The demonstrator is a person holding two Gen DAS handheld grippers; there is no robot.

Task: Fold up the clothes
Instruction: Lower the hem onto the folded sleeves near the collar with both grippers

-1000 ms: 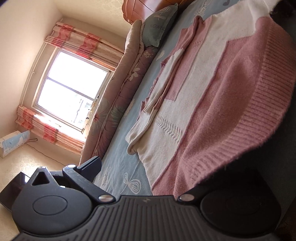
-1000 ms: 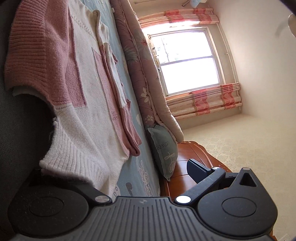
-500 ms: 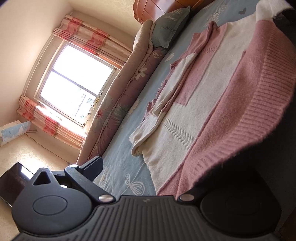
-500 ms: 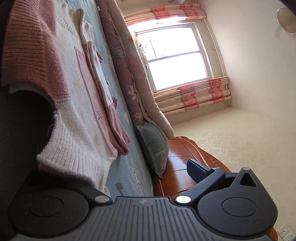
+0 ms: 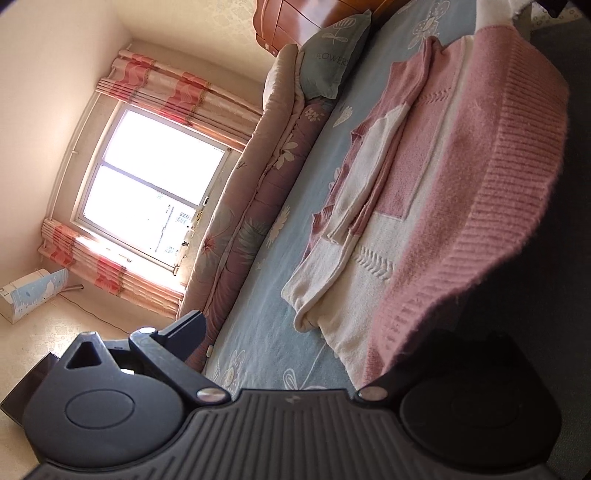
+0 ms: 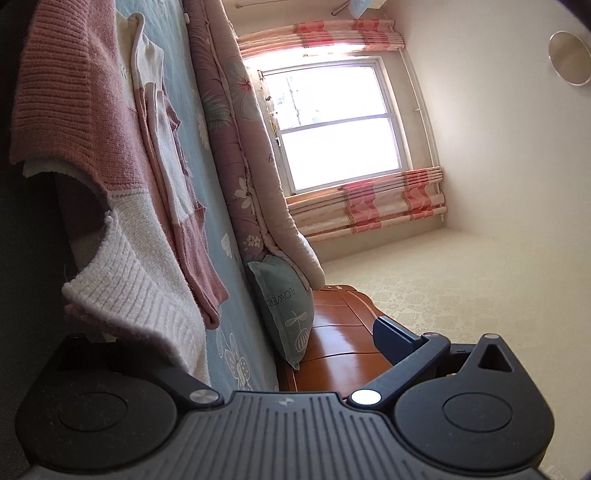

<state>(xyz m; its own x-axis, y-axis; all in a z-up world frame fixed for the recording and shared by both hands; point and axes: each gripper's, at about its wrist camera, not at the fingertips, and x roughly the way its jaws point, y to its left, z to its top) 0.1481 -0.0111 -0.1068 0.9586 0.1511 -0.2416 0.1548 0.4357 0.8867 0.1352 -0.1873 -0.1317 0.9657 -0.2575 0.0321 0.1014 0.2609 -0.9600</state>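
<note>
Through the left wrist camera: looks along a bed sheet, pale blue with white flowers, bearing a pink and cream knit sweater spread flat, one sleeve folded in over the body. Lifts clear of the sheet at the ribbed pink hem, which drapes over one finger of the left gripper and hides it. Stands spread wide, to judge by the visible finger far out to the side with nothing against it. Beyond the sweater, a rolled floral quilt along the sheet's far edge, a blue pillow touching its end, then a wooden headboard. Also a bright window between pink striped curtains, a white and blue box-shaped unit on the wall, and a dark flat panel at the frame edge; neither appears from the other side.

Through the right wrist camera: same sweater on the same sheet, here raised at the cream ribbed edge, which covers one finger of the right gripper. Likewise splayed apart, the exposed finger hanging free over the headboard. Only here: a round pale disc on a plain surface.
</note>
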